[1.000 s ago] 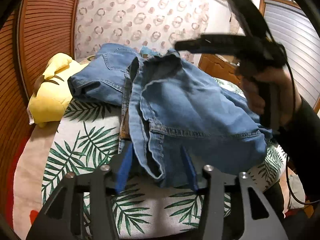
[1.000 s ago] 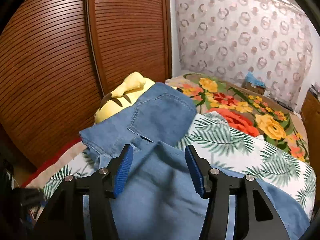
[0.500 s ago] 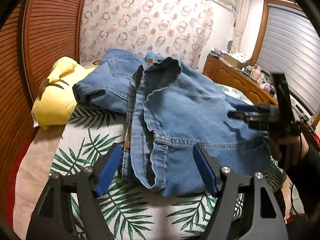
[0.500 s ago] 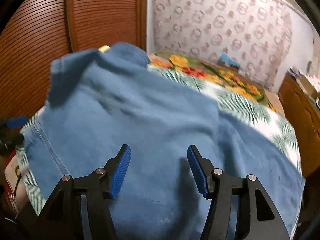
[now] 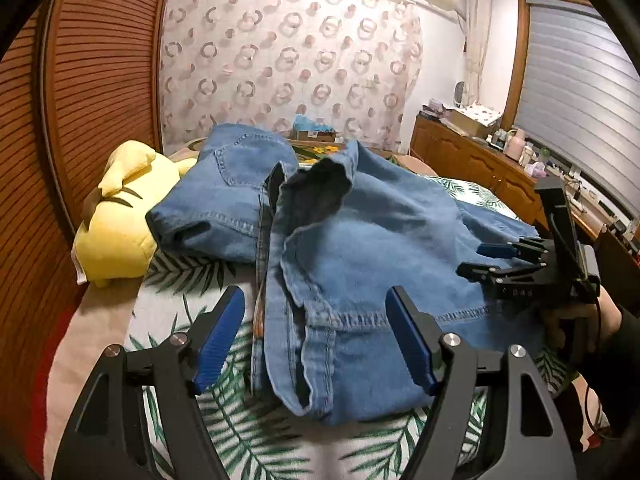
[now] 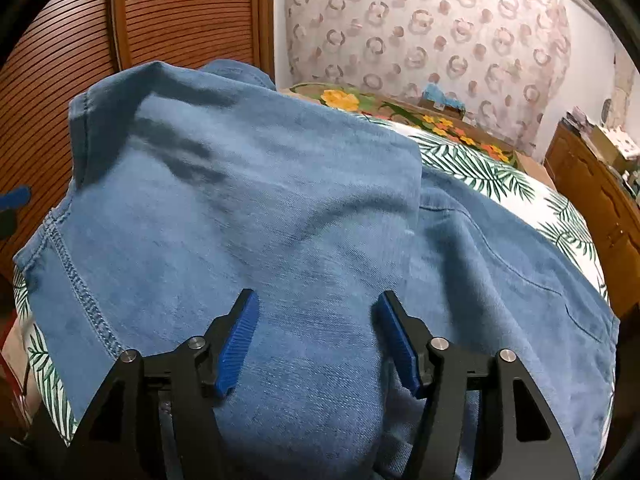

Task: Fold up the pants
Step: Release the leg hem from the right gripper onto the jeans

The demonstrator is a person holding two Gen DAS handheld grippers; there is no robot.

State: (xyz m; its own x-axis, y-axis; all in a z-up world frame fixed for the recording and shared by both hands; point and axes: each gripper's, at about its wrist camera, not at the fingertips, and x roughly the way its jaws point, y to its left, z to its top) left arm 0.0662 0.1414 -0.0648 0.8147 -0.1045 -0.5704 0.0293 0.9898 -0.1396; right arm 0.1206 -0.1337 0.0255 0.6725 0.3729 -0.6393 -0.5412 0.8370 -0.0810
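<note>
The jeans [image 5: 372, 248] are heaped on the bedspread [image 5: 248, 432]; both the left gripper [image 5: 316, 336] and the right gripper [image 6: 316, 340] are spread wide, empty; the plush toy [image 5: 116, 220] at nine o'clock is partly hidden.

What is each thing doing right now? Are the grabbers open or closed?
Left gripper: open, holding nothing, over the hem.
Right gripper: open, holding nothing, over the denim.
Jeans: partly folded, rumpled, on the bed.
Yellow plush toy: lying beside the jeans.
Leaf-print blanket: spread under the jeans.
</note>
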